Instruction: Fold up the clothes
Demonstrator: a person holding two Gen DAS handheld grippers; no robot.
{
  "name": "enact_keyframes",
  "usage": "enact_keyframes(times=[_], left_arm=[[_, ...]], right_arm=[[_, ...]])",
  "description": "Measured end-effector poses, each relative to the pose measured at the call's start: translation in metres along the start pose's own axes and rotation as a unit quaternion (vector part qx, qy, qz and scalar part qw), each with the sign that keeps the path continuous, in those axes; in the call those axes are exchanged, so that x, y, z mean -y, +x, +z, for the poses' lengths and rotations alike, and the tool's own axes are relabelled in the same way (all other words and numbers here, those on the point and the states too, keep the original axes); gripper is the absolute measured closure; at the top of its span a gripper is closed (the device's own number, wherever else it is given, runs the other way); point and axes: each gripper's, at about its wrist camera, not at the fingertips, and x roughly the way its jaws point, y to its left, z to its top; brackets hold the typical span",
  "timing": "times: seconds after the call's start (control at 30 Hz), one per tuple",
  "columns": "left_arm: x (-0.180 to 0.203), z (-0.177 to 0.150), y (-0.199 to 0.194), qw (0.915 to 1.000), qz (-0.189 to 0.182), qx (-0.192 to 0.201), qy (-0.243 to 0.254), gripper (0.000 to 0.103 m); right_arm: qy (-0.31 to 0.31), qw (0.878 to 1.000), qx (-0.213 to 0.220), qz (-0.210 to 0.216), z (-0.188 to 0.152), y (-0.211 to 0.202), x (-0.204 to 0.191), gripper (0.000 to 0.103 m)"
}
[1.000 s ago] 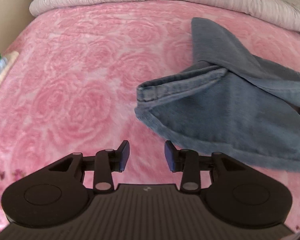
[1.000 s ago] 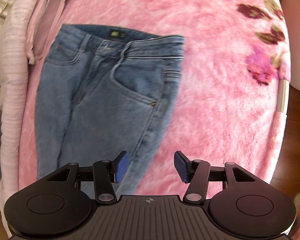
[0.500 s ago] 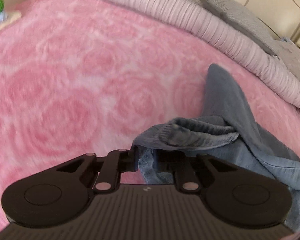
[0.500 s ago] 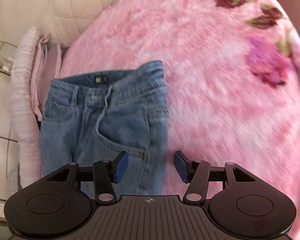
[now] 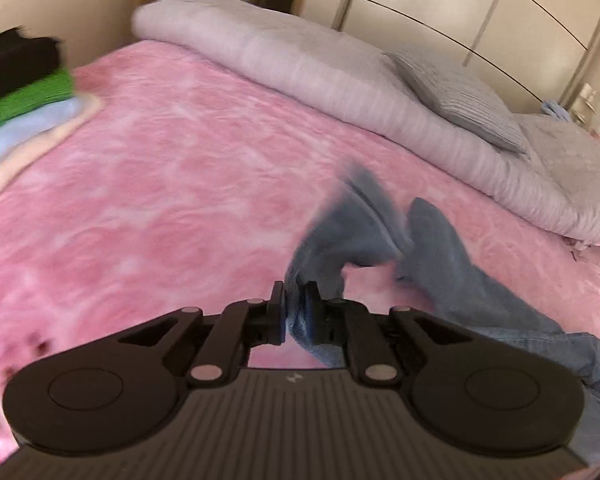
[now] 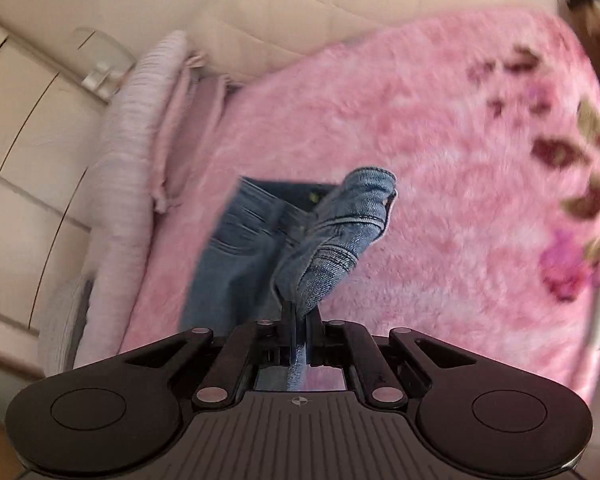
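A pair of blue jeans lies on the pink blanket (image 5: pixel 160 200). In the left wrist view, my left gripper (image 5: pixel 294 312) is shut on the hem end of a jeans leg (image 5: pixel 352 236), lifted off the blanket; the rest of the leg (image 5: pixel 460 288) trails to the right. In the right wrist view, my right gripper (image 6: pixel 299 320) is shut on the outer seam near the waistband (image 6: pixel 340 236), which bunches upward; the jeans' waist (image 6: pixel 252 224) lies flat behind it.
A rolled pale quilt (image 5: pixel 320 64) and grey pillow (image 5: pixel 460 100) run along the bed's far side. A stack of folded clothes (image 5: pixel 24 92), black and green on top, sits at the left. The bed edge (image 6: pixel 596 320) is at the right in the right wrist view.
Both grippers went from open above the jeans to shut on them. The left closed on the leg hem and raised it; the right closed on the waist side and lifted it.
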Motion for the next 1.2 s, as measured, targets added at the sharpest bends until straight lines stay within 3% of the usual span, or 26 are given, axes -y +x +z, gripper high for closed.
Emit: enact_keyframes(times=[0.07, 0.2, 0.27, 0.43, 0.53, 0.6, 0.63, 0.7, 0.8, 0.9, 0.97, 1.1, 1.2], left_arm=[[-0.019, -0.024, -0.009, 0.9994, 0.02, -0.022, -0.016, 0.095], [-0.045, -0.079, 0.005, 0.9936, 0.078, -0.08, -0.021, 0.095], [-0.053, -0.096, 0.014, 0.9908, 0.091, -0.098, -0.021, 0.095], [-0.057, -0.1, 0.019, 0.9911, 0.087, -0.1, 0.007, 0.091], [-0.06, -0.1, 0.016, 0.9915, 0.073, -0.106, 0.017, 0.09], [-0.064, -0.096, 0.007, 0.9926, 0.053, -0.108, -0.017, 0.09], [-0.066, -0.094, 0.002, 0.9925, 0.042, -0.11, -0.036, 0.084], [-0.073, -0.09, -0.007, 0.9903, 0.035, -0.125, -0.05, 0.084], [-0.071, -0.08, -0.028, 0.9931, 0.067, -0.096, -0.001, 0.083], [-0.07, -0.06, -0.032, 0.9938, 0.079, -0.066, 0.04, 0.075], [-0.066, -0.048, -0.019, 0.9921, 0.079, -0.058, 0.079, 0.064], [-0.06, -0.035, 0.041, 0.9829, 0.074, -0.081, 0.148, 0.063], [-0.058, -0.032, 0.085, 0.9779, 0.055, -0.111, 0.169, 0.063]], right_arm=[[0.003, 1.0, -0.013, -0.025, -0.006, -0.014, 0.013, 0.1], [0.03, 0.99, -0.055, -0.126, -0.032, -0.007, 0.062, 0.1], [0.036, 0.986, -0.062, -0.148, -0.042, -0.002, 0.071, 0.1], [0.031, 0.983, -0.072, -0.168, -0.047, 0.005, 0.075, 0.098], [0.006, 0.974, -0.088, -0.21, -0.042, 0.0, 0.077, 0.083], [-0.015, 0.967, -0.082, -0.24, -0.04, -0.003, 0.074, 0.079], [-0.018, 0.968, -0.077, -0.239, -0.039, -0.006, 0.075, 0.076], [-0.005, 0.97, -0.072, -0.232, -0.037, -0.009, 0.076, 0.072], [-0.004, 0.972, -0.067, -0.225, -0.041, -0.009, 0.07, 0.071], [-0.02, 0.974, -0.073, -0.211, -0.048, -0.002, 0.058, 0.071], [-0.033, 0.976, -0.076, -0.201, -0.055, 0.004, 0.048, 0.071], [-0.052, 0.979, -0.09, -0.174, -0.07, 0.023, 0.028, 0.071], [-0.063, 0.981, -0.102, -0.151, -0.08, 0.035, 0.012, 0.071]])
